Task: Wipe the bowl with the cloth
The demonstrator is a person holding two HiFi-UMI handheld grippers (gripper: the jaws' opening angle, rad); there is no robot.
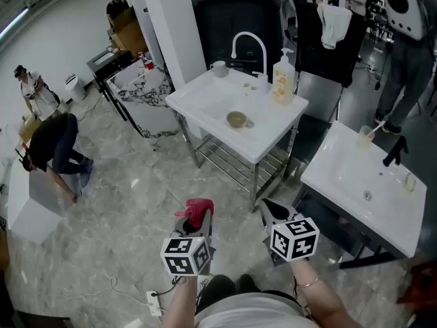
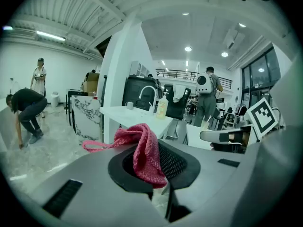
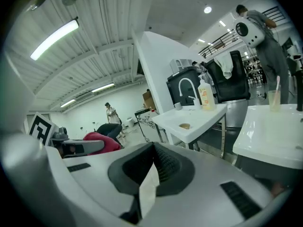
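- The left gripper (image 2: 152, 167) has its jaws clamped on the pink knitted cloth (image 2: 144, 148).
- The pinch falls at the lower end of the cloth. The rest rises out of the jaws, folds over, and trails a thin loop off to the left in the left gripper view.
- The cloth's long axis runs from the pinch up and forward, out past the jaw tips. In the head view it points toward the white sink table (image 1: 205, 101).
- The right gripper (image 3: 152, 167) has its jaws brought together, with nothing gripped between them.
- Both grippers are held low above the marble-pattern floor (image 1: 143, 183), side by side and apart from each other.
- The bowl (image 1: 236, 119) sits upright, mouth up, in the basin of the sink table. It is well apart from both grippers.
- A curved white faucet (image 1: 247, 38) and a soap bottle (image 1: 283, 80) stand at the far edge of that table. The bottle's label is too small to read.
- Each gripper carries a cube printed with black-and-white square markers: left cube (image 1: 186, 255), right cube (image 1: 295, 238). The markers are patterns only, with no legible text.
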